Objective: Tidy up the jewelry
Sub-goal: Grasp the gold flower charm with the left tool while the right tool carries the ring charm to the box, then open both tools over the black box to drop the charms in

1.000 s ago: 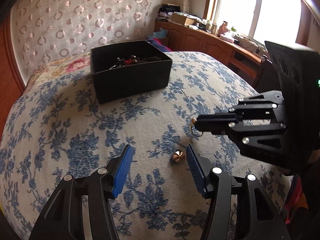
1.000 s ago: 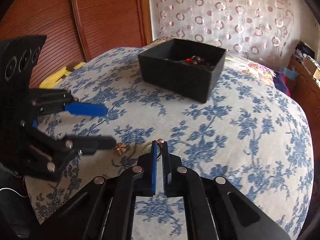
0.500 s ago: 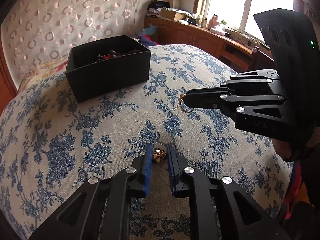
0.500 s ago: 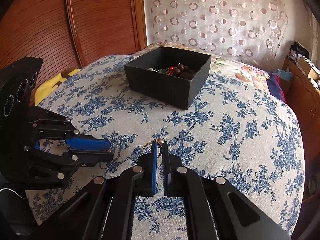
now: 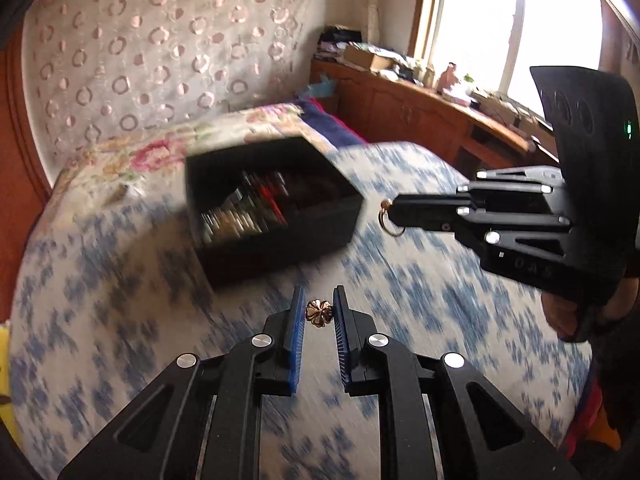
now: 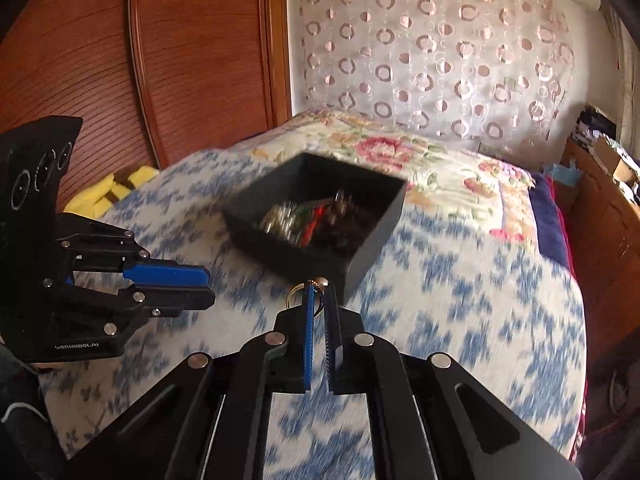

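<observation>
My left gripper (image 5: 318, 310) is shut on a small rose-gold flower-shaped jewel (image 5: 319, 313), held clear of the bed. The right gripper (image 6: 317, 296) is shut on a thin gold ring (image 6: 295, 295) with a small bead on top; the same ring (image 5: 390, 224) hangs from the right gripper (image 5: 394, 212) in the left wrist view. A black open box (image 5: 320, 216) with several beads and other jewelry inside sits on the bedspread ahead of both grippers, and the box (image 6: 376, 236) lies just beyond the right fingertips. In the right wrist view the left gripper (image 6: 206, 286) is at the left.
The bed carries a blue floral spread (image 5: 120, 320) with a pink floral quilt (image 6: 400, 152) behind the box. A wooden headboard (image 6: 200, 60) and a patterned curtain (image 6: 440, 60) stand behind. A wooden cabinet (image 5: 420, 120) runs under the window at right. Yellow foam (image 6: 116, 188) lies by the headboard.
The left gripper closed on the flower jewel and lifted it off the spread. Both grippers rose and moved toward the black box, which now looks nearer; the right one kept its ring.
</observation>
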